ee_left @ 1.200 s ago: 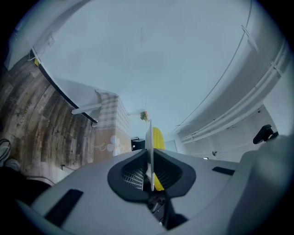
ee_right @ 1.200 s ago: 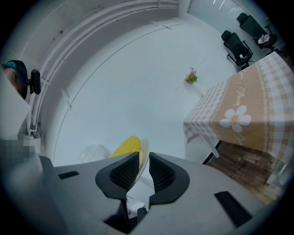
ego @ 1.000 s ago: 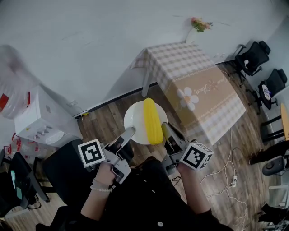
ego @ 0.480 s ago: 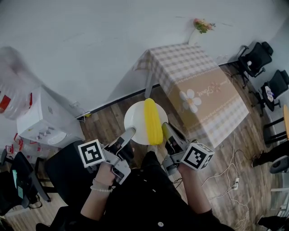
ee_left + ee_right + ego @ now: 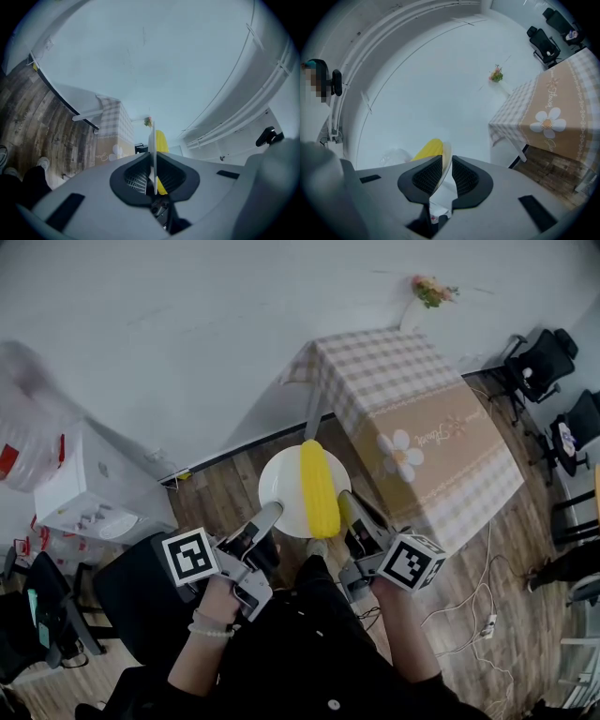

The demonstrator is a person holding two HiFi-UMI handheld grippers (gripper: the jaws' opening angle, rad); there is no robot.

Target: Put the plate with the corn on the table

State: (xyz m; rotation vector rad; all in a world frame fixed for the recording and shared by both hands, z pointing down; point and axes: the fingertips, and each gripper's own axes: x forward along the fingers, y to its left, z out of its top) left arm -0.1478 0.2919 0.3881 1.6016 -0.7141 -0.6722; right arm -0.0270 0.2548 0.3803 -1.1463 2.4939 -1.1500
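Carrying step, by the look of it. On the left: squeezed shut with the left gripper (image 5: pixel 270 514) on the left rim of the white plate (image 5: pixel 279 486). In the middle: held up in the air above the wood floor (image 5: pixel 225 493), with the yellow corn (image 5: pixel 319 488) lying long-ways on top. Just right of that: pinched tight on the other rim with the right gripper (image 5: pixel 345 507). Further right: not yet over the checked counter (image 5: pixel 422 409). Next, probably: bring both sides across together, keep flat to stop any rolling, set down gently, then let go.
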